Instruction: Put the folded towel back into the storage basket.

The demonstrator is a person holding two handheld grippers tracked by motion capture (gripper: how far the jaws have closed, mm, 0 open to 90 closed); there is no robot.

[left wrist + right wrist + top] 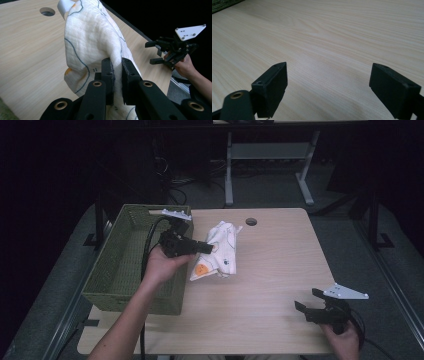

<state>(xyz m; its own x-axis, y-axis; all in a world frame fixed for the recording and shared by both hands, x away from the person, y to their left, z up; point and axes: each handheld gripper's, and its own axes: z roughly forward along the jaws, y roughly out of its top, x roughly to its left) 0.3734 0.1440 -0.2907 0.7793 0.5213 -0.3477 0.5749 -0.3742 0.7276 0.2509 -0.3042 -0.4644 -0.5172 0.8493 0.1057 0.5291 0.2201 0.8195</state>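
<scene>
1. Confirm the grip: your left gripper has its jaws clamped on a fold of the white printed cloth, which hangs partly lifted off the wooden table, just beside the green woven basket.
2. Note what remains: the cloth is not yet in the basket, so the transfer appears barely begun.
3. Keep your right gripper clear; its jaws stand wide apart, holding nothing, near the table's near right corner.

Concealed and cropped items

Cloth: lower end cut off by frame bottom, a fold hidden between the left gripper pads; printed motif indistinct.
</scene>
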